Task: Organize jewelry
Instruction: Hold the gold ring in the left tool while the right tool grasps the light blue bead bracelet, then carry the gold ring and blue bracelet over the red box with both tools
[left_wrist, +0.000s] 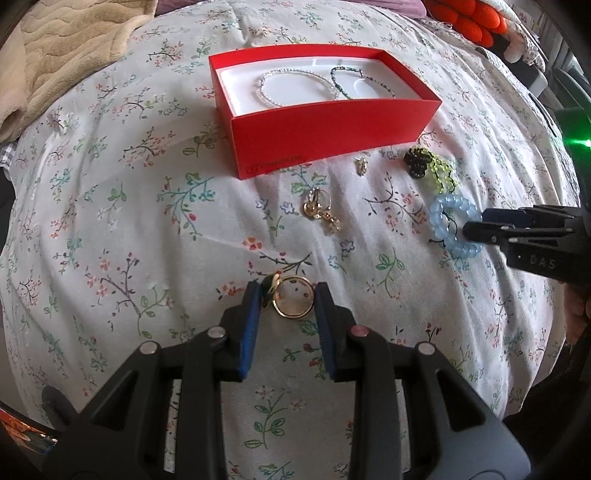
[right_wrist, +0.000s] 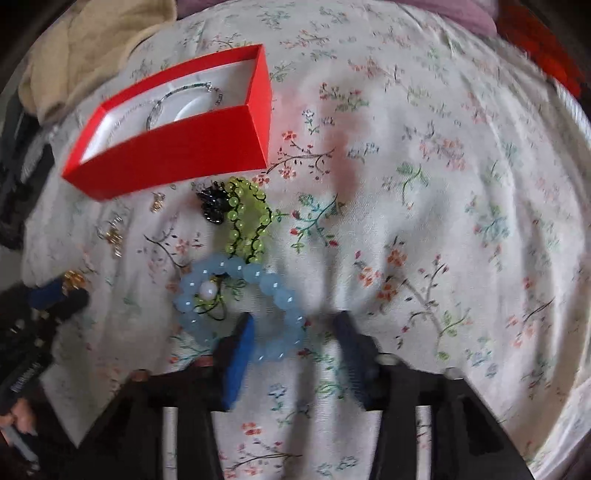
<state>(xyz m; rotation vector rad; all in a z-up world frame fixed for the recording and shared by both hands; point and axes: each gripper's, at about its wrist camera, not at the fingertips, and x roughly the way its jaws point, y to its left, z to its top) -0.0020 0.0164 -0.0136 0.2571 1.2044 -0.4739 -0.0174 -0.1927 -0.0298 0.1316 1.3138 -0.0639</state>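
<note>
Both grippers pitched steeply down, jaws part-open.

My left gripper (left_wrist: 284, 299) points steeply downward; its blue-padded fingers (left_wrist: 248, 328) stand a moderate gap apart, one each side of a gold ring (left_wrist: 293, 297), the right pad at the ring's edge; actual pressure cannot be confirmed. My right gripper (right_wrist: 295, 332) is likewise angled steeply down, jaws apart, its left finger (right_wrist: 240, 365) set inside the loop of a blue bead bracelet (right_wrist: 258, 306), which crosses the gap; the pads do not clamp it. The right wrist view is motion-blurred. A hand (right_wrist: 20, 415) shows at that view's left edge.
</note>
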